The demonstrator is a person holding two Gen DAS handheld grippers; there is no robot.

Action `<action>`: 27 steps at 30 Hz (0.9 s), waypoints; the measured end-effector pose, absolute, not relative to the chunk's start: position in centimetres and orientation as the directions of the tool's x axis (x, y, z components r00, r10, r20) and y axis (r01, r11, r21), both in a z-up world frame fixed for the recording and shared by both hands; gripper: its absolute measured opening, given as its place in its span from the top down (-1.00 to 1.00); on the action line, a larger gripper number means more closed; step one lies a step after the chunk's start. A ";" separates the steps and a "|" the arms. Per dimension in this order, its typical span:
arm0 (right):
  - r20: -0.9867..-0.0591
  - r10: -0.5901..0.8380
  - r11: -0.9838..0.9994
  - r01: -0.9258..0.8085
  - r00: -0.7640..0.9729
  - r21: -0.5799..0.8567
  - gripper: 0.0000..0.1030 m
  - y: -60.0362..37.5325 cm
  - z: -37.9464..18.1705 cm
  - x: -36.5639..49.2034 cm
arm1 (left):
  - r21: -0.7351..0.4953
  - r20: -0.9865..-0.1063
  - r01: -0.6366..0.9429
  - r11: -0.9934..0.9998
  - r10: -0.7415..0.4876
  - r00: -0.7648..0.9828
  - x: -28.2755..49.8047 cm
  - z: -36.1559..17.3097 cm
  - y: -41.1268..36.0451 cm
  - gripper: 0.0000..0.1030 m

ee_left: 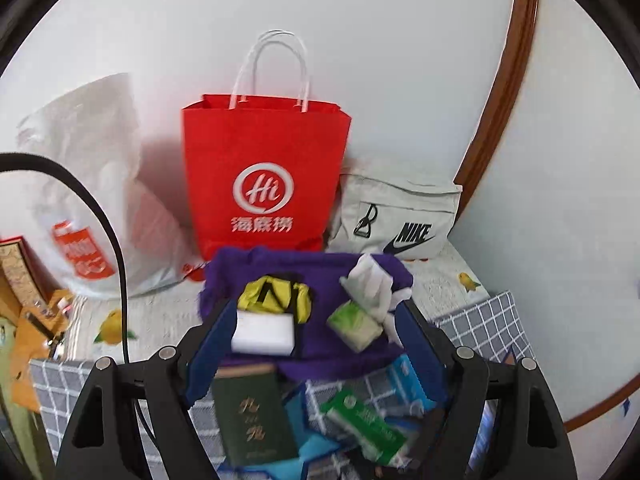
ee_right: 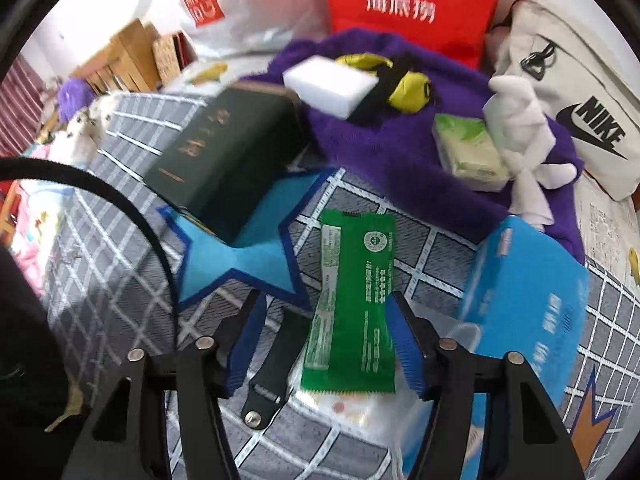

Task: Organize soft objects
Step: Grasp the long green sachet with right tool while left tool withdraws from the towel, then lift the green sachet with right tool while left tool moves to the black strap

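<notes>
Both grippers were empty. Left gripper (ee_left: 316,344) hung with jaws spread wide above the purple towel (ee_left: 344,276), nothing between the pads. Right gripper (ee_right: 324,344) pointed steeply down, jaws apart and straddling the green packet (ee_right: 352,300) on the checked cloth (ee_right: 120,264); pads looked clear of it, no pinch yet.

Soft things already sat on the towel near the bed's wall edge: white sponge (ee_left: 264,334), yellow-black item (ee_left: 276,292), green tissue pack (ee_left: 354,324), white plush (ee_left: 372,284). Dark green box (ee_right: 224,160) and blue box (ee_right: 524,292) were beside them, on the cloth.

Step, I'd say: picking up the green packet. Next move calls for lowering slightly and closing across its narrow width; the black strap (ee_right: 276,360) lay just beside the left finger, so avoid catching it.
</notes>
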State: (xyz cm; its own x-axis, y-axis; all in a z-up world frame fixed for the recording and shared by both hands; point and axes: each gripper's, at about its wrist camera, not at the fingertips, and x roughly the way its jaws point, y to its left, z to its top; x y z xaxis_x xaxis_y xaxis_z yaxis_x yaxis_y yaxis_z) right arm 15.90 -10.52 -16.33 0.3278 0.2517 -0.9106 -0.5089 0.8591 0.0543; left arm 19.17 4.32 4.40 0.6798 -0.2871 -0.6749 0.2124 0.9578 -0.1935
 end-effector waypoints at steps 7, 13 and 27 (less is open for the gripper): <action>-0.927 0.071 0.871 -0.476 0.368 -0.122 -0.16 -9.3 -19.3 17.7 | -0.184 -0.697 0.116 0.976 -0.213 0.684 14.0 2.1 8.8 -0.56; -0.924 0.164 0.864 -0.502 0.347 -0.035 0.29 -9.9 -19.1 17.2 | -0.268 -0.719 0.058 0.962 -0.240 0.652 10.2 -1.3 11.4 -0.56; -0.856 0.364 0.874 -0.452 0.368 0.177 0.34 -14.5 -13.9 9.6 | -0.308 -0.798 -0.016 0.951 -0.249 0.550 5.5 -7.2 11.8 -0.56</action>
State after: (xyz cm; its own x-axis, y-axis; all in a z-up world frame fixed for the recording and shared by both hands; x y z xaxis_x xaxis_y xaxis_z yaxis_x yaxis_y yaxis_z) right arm 9.57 -14.54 -13.94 0.3678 0.3639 -0.8557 -0.4524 0.8740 0.1772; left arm 5.51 11.84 -7.22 0.5495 -0.2486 -0.7976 -0.0163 0.9513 -0.3078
